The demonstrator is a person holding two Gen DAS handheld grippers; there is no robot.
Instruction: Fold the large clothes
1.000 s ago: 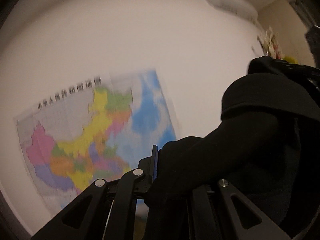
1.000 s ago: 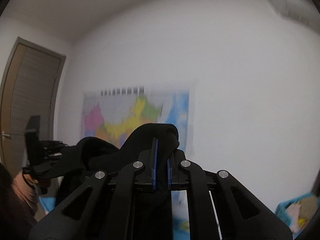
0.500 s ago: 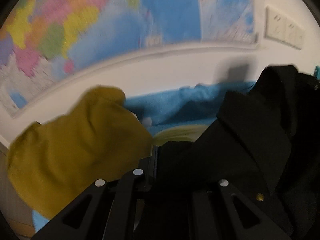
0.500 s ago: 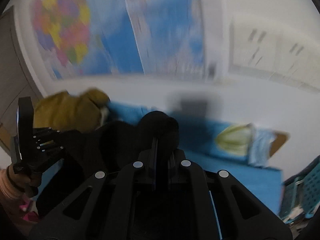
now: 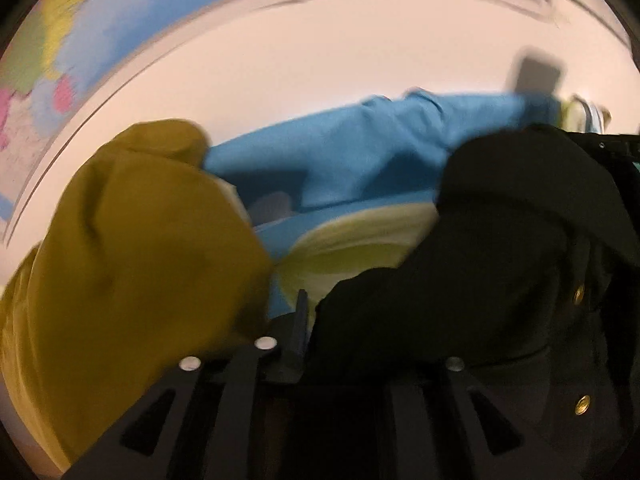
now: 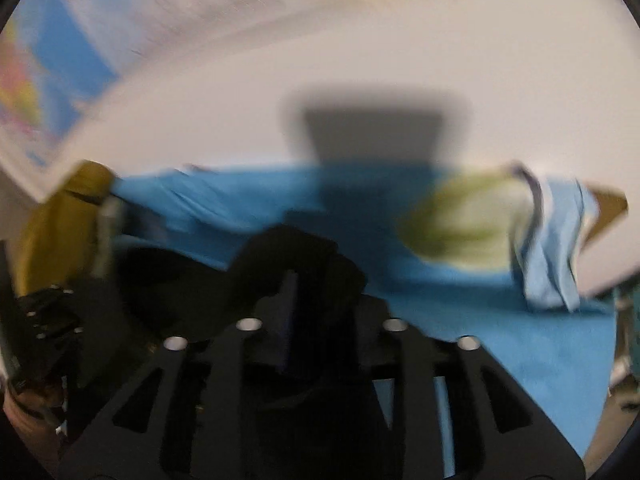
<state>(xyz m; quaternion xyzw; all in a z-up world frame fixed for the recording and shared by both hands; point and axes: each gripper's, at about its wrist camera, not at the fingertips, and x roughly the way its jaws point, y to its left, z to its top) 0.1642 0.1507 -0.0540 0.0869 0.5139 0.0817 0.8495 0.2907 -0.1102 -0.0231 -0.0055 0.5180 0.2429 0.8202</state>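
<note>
Blue cloth-covered work surface [image 6: 520,344] runs across both views, backed by a white wall [image 5: 320,80] with a coloured map poster [image 5: 48,60] upper left.

Black heavy garment with brass buttons [image 5: 500,280] is the task item. It's bunched, draped over both tools, and lies low over the blue surface. It hangs between the two grippers, so its long axis runs roughly left to right from one hand to the other.

Mustard-yellow garment heap [image 5: 132,264] sits left of it, with a pale yellow-green folded cloth [image 5: 360,248] between them. Light blue folded cloth [image 6: 556,248] is far right, well apart.

Left gripper [image 5: 320,320]: jaws have just been opening. One blue-padded finger shows and the other is buried under black fabric. Fabric lies between and over the fingers, but I can't tell whether it's pinched.

Right gripper [image 6: 316,296]: jaws have just been opening and now stand visibly parted. A black fold lies across the tips, apparently loose.

Judgement: this is a release to lay the garment flat. Both hands are about equally close.

Only the left view shows the buttons and the mustard heap up close. Only the right view shows the light blue cloth, free surface to the right, and the other hand's gripper at lower left. Both views are motion-blurred.
</note>
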